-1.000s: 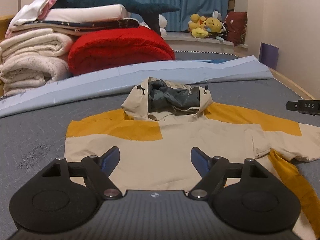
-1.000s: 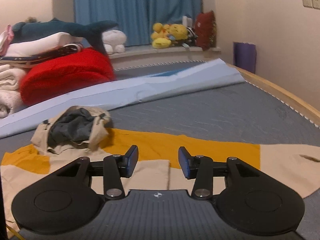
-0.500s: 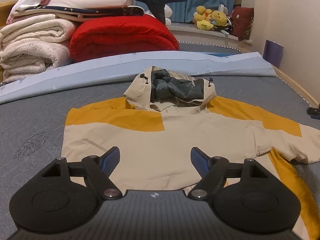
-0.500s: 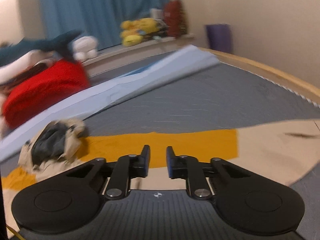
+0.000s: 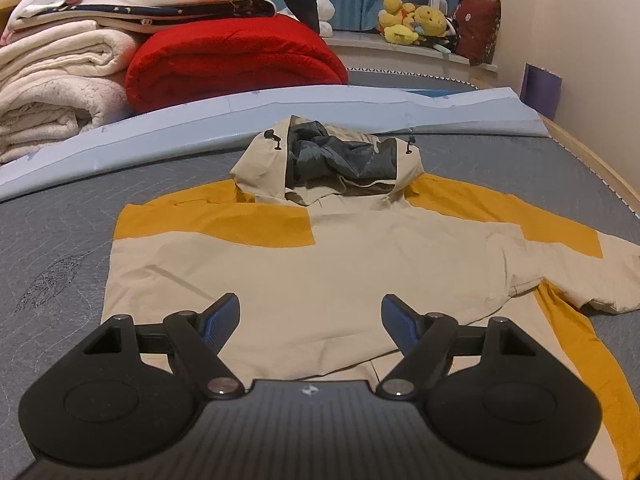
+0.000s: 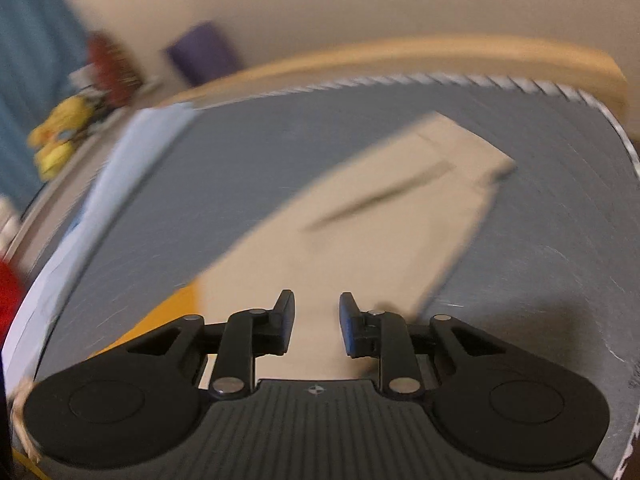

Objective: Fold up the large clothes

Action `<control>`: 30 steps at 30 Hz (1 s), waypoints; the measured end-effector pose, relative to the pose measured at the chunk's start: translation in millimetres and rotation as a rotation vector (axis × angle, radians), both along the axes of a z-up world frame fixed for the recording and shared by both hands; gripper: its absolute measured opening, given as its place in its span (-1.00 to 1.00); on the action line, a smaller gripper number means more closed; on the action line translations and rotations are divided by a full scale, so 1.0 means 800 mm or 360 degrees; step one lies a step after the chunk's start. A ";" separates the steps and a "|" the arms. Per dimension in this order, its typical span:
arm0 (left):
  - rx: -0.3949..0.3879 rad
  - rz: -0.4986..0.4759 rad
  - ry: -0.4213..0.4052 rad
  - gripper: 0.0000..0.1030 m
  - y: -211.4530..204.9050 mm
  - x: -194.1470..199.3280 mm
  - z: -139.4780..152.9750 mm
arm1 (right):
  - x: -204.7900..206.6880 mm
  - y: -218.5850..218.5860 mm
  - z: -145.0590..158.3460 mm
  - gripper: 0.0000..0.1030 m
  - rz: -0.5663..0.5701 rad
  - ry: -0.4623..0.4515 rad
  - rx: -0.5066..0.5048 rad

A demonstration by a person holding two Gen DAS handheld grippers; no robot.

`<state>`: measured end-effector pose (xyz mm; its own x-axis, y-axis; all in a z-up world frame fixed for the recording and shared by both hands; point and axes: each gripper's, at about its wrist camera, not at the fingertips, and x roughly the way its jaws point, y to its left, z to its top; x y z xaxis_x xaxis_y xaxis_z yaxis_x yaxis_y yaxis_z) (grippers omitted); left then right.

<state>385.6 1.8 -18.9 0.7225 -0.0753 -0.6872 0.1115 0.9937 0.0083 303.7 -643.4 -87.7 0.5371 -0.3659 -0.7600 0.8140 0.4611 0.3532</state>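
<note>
A beige and mustard hooded jacket (image 5: 320,264) lies flat on the grey mattress (image 5: 56,248), its hood (image 5: 332,164) pointing away. My left gripper (image 5: 311,316) is open and empty, hovering over the jacket's lower body. In the right wrist view, which is blurred, the jacket's right sleeve (image 6: 384,216) stretches out across the mattress toward the cuff at the upper right. My right gripper (image 6: 316,328) is above the near part of that sleeve, its jaws a narrow gap apart with nothing between them.
Folded white blankets (image 5: 52,80) and a red duvet (image 5: 232,60) are stacked at the back left behind a pale blue sheet (image 5: 240,108). Plush toys (image 5: 416,24) sit on the window ledge. The wooden bed edge (image 6: 400,56) runs along the right side.
My right gripper has swung right, from facing the hood and yellow shoulder to looking along the right sleeve, and its jaws have narrowed. My left gripper has dipped slightly toward the jacket.
</note>
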 end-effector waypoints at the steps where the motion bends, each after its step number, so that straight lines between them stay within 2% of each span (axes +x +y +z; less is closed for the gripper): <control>1: 0.0002 0.0004 0.0003 0.60 -0.001 0.001 -0.001 | -0.006 -0.010 -0.009 -0.50 -0.0046 0.0000 0.0048; 6: -0.0024 0.0019 0.0031 0.60 0.000 0.007 -0.007 | -0.032 -0.050 -0.057 -0.52 -0.0199 -0.0020 0.0234; 8: -0.0024 0.0022 0.0035 0.60 -0.002 0.008 -0.008 | -0.036 -0.057 -0.064 -0.52 -0.0223 -0.0084 0.0238; 14: -0.0032 0.0033 0.0044 0.60 -0.001 0.010 -0.010 | -0.037 -0.067 -0.067 -0.58 -0.0322 -0.0101 0.0201; 15: -0.0032 0.0033 0.0043 0.60 -0.001 0.010 -0.010 | -0.036 -0.067 -0.068 -0.58 -0.0316 -0.0092 0.0180; 17: -0.0032 0.0033 0.0038 0.60 0.000 0.010 -0.010 | -0.030 -0.069 -0.068 -0.72 -0.0308 -0.0072 0.0124; 18: -0.0031 0.0033 0.0034 0.60 0.001 0.010 -0.010 | -0.030 -0.068 -0.067 -0.97 -0.0321 -0.0059 0.0096; 21: -0.0028 0.0048 0.0035 0.60 0.006 0.009 -0.010 | -0.015 -0.052 -0.047 -0.99 -0.0306 -0.0014 -0.0106; 23: -0.0032 0.0072 0.0038 0.60 0.014 0.010 -0.008 | 0.010 -0.019 -0.013 -1.00 -0.0226 0.0004 -0.0354; 26: -0.0062 0.0135 0.0041 0.60 0.032 0.013 -0.003 | 0.058 0.057 0.047 -1.00 0.0041 -0.0075 -0.0721; 28: -0.0085 0.0181 0.0044 0.60 0.045 0.016 0.001 | 0.088 0.127 0.085 -1.00 0.0298 -0.0227 -0.0851; 30: -0.0103 0.0235 0.0047 0.60 0.060 0.020 0.005 | 0.112 0.205 0.111 -1.00 0.0602 -0.0377 -0.0909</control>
